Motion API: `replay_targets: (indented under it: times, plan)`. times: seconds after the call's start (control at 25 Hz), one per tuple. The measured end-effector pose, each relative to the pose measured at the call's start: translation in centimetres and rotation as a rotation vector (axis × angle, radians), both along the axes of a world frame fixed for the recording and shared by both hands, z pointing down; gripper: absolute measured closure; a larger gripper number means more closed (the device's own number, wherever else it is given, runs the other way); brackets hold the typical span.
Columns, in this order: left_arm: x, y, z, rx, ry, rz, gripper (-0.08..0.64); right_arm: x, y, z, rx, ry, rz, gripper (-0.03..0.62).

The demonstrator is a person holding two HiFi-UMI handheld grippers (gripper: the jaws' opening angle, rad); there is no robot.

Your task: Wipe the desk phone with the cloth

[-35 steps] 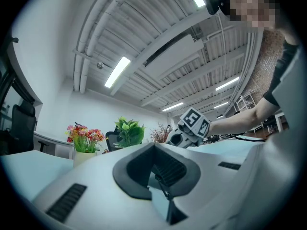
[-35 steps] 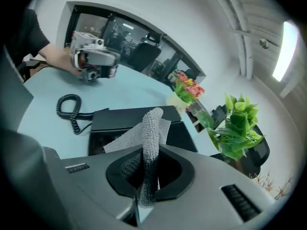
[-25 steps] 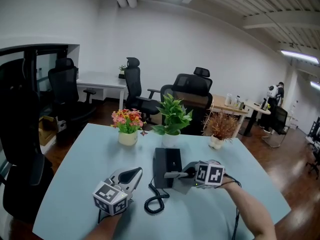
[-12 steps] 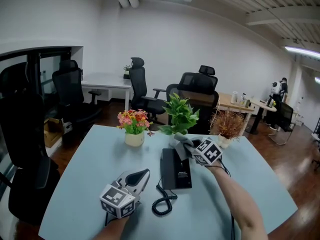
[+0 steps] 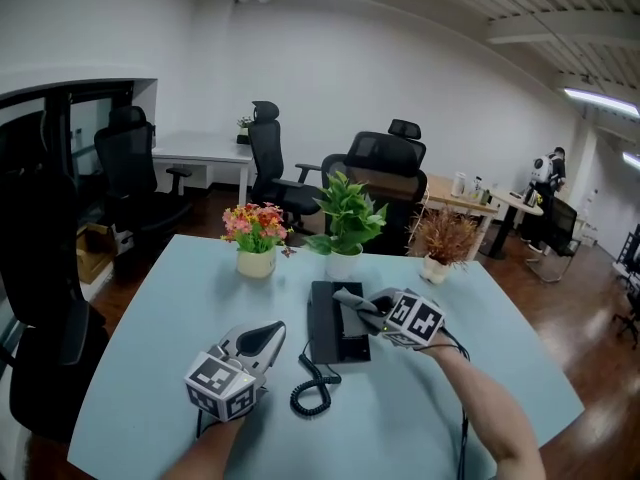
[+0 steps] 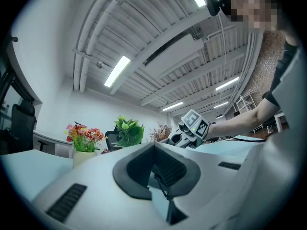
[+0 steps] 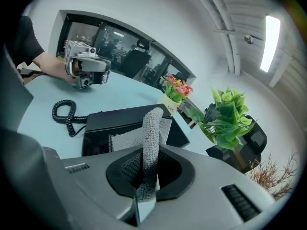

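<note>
R claw (image 7: 146, 176): jaws closed down on a grey knitted cloth (image 7: 152, 128). A strip of it stands up between the pads and the free end drapes fwd onto the black rectangular desk phone (image 7: 120, 123).

L claw (image 6: 160, 174): jaws together, nothing between them. It sits low over the pale blue table (image 5: 150, 348), idle.

Key relation: the phone (image 5: 335, 328) lies directly ahead of and below my R claw (image 5: 368, 313), cloth (image 5: 350, 301) already touching its top face on the right-hand, far part. Phone long axis runs away from me, toward the row of plants. The wipe stroke should therefore run along that axis, near to far or back, w/ the cloth kept flat on the casing.

R claw is on the phone. L claw (image 5: 262, 340) is just beside the phone's near-left corner, close to the black coiled handset cord (image 5: 310, 393), apart from both. Judgement: L is best placed to steady the phone if it slides. Risk: snagging the cord.

Containers, far side of phone, none touching it:
- cream pot (image 5: 255, 261): pink/orange flowers.
- white pot (image 5: 342, 265): leafy green plant.
- small pale pot (image 5: 433, 285): dry brown sprigs.
</note>
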State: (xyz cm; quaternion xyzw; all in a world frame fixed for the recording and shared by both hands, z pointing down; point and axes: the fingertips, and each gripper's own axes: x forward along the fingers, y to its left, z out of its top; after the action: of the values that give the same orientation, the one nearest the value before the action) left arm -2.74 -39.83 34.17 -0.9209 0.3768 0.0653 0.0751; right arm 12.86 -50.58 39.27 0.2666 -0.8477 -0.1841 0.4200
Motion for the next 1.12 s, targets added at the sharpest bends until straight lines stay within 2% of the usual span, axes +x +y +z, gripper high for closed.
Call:
replay_targets:
  times: [0.4,0.56,0.72,0.8,0.96,1.12]
  plan:
    - [0.9,0.4,0.6,-0.015,-0.007,0.018,0.545,1.0,8.1,4.4,-0.083,-0.008,-0.056,0.597]
    - [1.2,0.4,0.7,-0.018,-0.014,0.010,0.545,1.1,10.4,4.7,-0.119,-0.051,-0.077,0.597]
    - [2.6,1.0,0.9,-0.024,-0.021,0.046,0.545,2.5,12.6,4.8,-0.149,-0.081,-0.043,0.595]
    - [3.0,1.7,1.6,-0.036,-0.031,0.062,0.545,2.7,13.6,4.5,-0.141,-0.159,-0.028,0.595]
    - [4.6,3.6,2.4,-0.049,-0.074,0.095,0.545,2.7,16.0,1.2,-0.096,-0.389,-0.027,0.595]
    - [6.0,5.0,2.5,-0.006,-0.121,0.133,0.545,3.1,17.9,-2.0,-0.073,-0.593,-0.031,0.595]
